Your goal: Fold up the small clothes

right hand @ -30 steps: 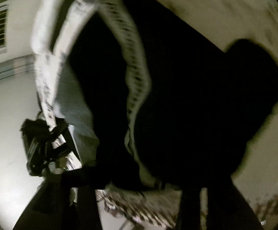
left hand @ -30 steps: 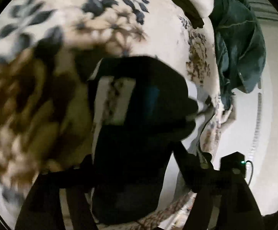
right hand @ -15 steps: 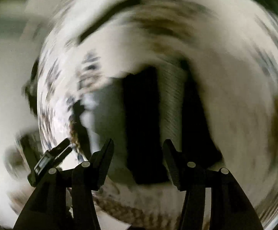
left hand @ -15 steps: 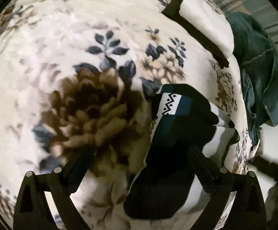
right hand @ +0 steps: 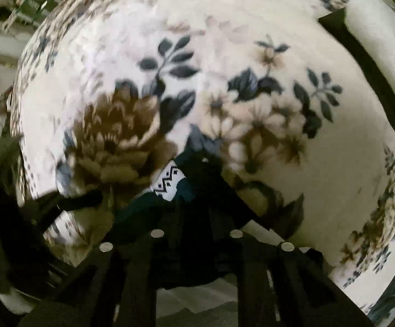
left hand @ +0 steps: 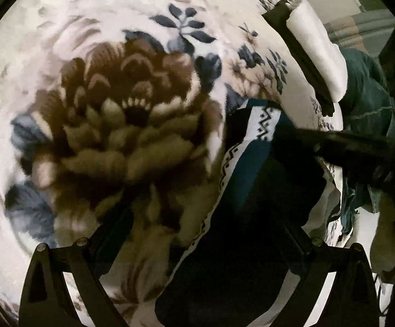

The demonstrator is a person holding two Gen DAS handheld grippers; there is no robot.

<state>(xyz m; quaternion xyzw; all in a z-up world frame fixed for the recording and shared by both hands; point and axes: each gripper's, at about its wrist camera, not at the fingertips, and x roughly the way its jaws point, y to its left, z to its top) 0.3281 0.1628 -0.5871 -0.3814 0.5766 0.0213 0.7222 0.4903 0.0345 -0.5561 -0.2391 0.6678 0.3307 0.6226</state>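
We see a cream blanket [left hand: 94,27] printed with a large brown flower [left hand: 124,125] and, around that flower, slate-blue leaves [left hand: 186,24]. Beside the flower lies a dark garment [left hand: 252,218], black and teal, with a white band carrying a black zigzag [left hand: 264,121]. Beyond the flower sit a white-and-black folded piece [left hand: 317,54] and green cloth [left hand: 369,103]. Both grippers [left hand: 200,234] [right hand: 197,204] are black.

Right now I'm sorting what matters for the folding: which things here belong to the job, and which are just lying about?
In the job:
- dark garment with zigzag trim
- right gripper, jaws closing on its edge
- left gripper, open above it

Lying about:
- floral blanket underneath
- white folded item
- green cloth at the bed's edge
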